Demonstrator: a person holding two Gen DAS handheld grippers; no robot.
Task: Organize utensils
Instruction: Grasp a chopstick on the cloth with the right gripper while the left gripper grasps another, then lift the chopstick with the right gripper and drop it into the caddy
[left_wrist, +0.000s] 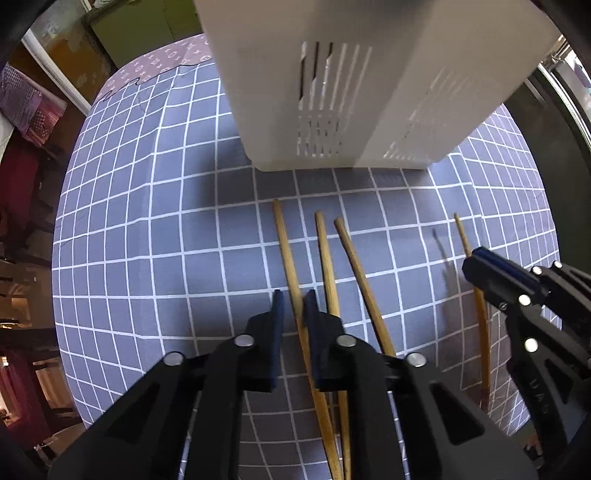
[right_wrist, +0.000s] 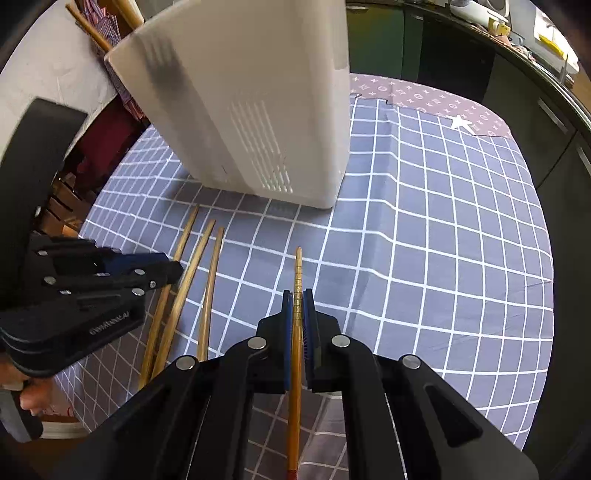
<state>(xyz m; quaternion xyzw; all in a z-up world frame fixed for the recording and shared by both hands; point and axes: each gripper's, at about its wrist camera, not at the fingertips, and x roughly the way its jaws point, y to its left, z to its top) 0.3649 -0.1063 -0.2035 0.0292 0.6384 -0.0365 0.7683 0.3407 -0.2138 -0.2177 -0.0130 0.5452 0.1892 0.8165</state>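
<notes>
Three wooden chopsticks lie side by side on the checked cloth. My left gripper points down over them and is shut on the leftmost chopstick, which runs between its blue pads. The middle chopstick and the right chopstick lie free beside it. My right gripper is shut on a fourth chopstick, whose ridged tip sticks out past the pads. In the left wrist view the right gripper stands at the right edge. In the right wrist view the left gripper sits over the chopstick group.
A tall white slotted utensil holder stands on the table just beyond the chopsticks. The grey checked tablecloth spreads to the right, with a mauve patterned cloth at its far edge. Dark cabinets lie beyond it. A person's hand holds the left gripper.
</notes>
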